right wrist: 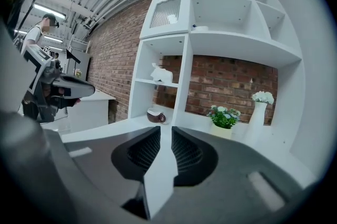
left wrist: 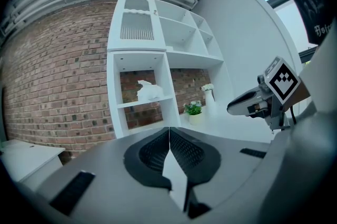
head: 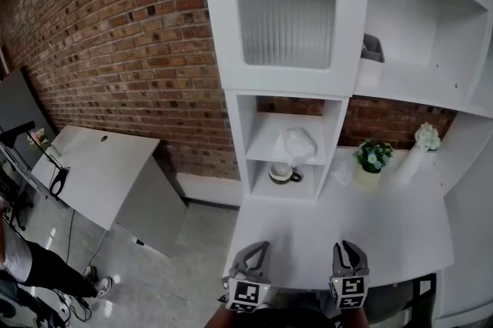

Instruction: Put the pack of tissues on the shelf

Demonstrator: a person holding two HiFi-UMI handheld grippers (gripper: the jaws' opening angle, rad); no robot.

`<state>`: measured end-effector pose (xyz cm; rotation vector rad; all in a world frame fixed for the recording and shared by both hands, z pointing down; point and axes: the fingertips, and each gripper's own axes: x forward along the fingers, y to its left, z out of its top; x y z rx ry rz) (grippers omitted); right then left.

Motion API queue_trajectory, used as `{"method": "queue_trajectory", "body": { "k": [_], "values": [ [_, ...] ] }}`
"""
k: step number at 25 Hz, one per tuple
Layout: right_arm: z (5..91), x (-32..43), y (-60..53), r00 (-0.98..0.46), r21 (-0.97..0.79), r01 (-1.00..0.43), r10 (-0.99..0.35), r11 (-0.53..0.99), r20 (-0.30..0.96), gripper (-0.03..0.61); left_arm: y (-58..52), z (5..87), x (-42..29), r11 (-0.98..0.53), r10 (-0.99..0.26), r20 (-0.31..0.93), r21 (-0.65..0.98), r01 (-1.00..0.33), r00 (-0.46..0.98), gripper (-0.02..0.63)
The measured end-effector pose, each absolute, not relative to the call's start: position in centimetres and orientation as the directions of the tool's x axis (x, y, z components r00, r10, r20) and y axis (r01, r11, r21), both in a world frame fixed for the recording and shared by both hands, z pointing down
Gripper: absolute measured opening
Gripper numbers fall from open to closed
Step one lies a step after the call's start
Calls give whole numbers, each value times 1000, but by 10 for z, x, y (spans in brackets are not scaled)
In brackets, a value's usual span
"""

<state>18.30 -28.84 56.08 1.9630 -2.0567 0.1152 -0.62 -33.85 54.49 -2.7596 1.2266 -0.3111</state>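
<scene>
The ribbed glass door (head: 285,7) blurs whatever sits behind it, can't make anything out, and it covers the left side of the grey bin (head: 373,49) on the upper shelf. The shelving unit (head: 408,84) runs off the top and right edges. Bottom left, a person (head: 46,270) is cut by the edge, just legs and a shoe. The left gripper (head: 256,251) and right gripper (head: 347,249) get chopped at the bottom edge. The pack of tissues (head: 295,145) is too small for any detail.

From above we look steeply down on the surface (head: 385,230); our two gripper views, low over it, both face the shelf unit (right wrist: 138,91).
</scene>
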Motion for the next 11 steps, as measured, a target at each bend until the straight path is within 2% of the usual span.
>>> {"method": "queue_trajectory", "body": {
  "k": [5,11],
  "values": [
    [559,185,-287,-2,153,-987,-967,42,254,7,-338,546,-8,-668,-744,146,-180,-723,652,11],
    [557,186,-287,4,158,-987,-968,37,252,6,-339,544,-8,-667,-745,143,-178,-724,651,11]
  ]
}}
